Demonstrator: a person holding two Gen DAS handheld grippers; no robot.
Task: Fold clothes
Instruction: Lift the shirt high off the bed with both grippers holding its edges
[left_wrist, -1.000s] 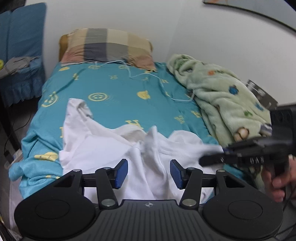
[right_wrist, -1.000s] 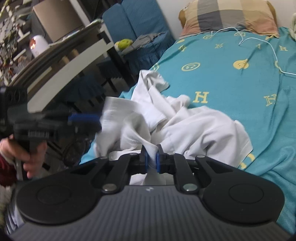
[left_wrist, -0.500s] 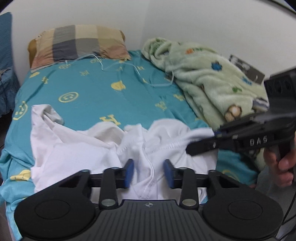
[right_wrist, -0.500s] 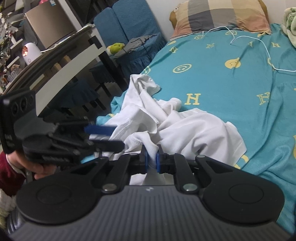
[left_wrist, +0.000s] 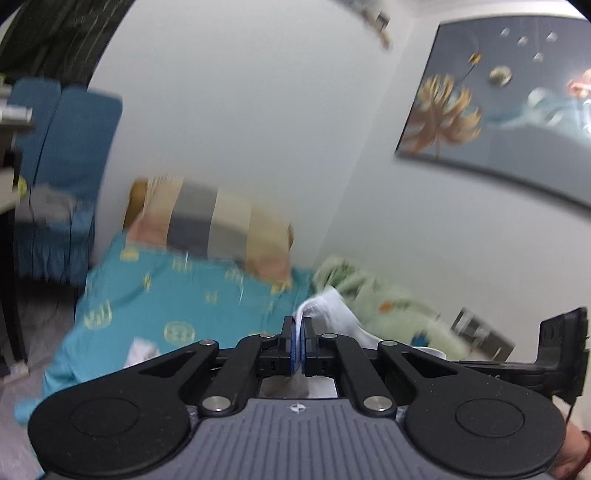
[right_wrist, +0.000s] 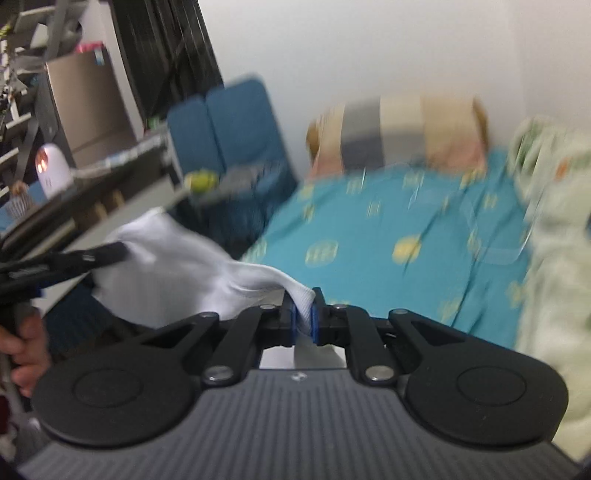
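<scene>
A white garment (right_wrist: 177, 269) hangs stretched in the air above the teal bed sheet (right_wrist: 369, 251). My right gripper (right_wrist: 303, 317) is shut on one bunched edge of it. In the left wrist view my left gripper (left_wrist: 298, 345) is shut on another edge of the white garment (left_wrist: 332, 314), which rises just past the blue pads. In the right wrist view the left gripper (right_wrist: 110, 251) shows at the far left, pinching the cloth's other end, held by a hand (right_wrist: 26, 350). Both views are motion-blurred. Most of the garment hangs hidden below the grippers.
A checked pillow (left_wrist: 214, 221) lies at the bed's head by the white wall. A pale green blanket (left_wrist: 380, 306) is heaped along the bed's right side. A blue chair (right_wrist: 229, 122) and a desk (right_wrist: 92, 192) stand left of the bed. A framed picture (left_wrist: 498, 110) hangs on the wall.
My left gripper has shut on the white garment. Both grippers have risen, lifting the garment off the bed and stretching it between them; both cameras now look higher.
</scene>
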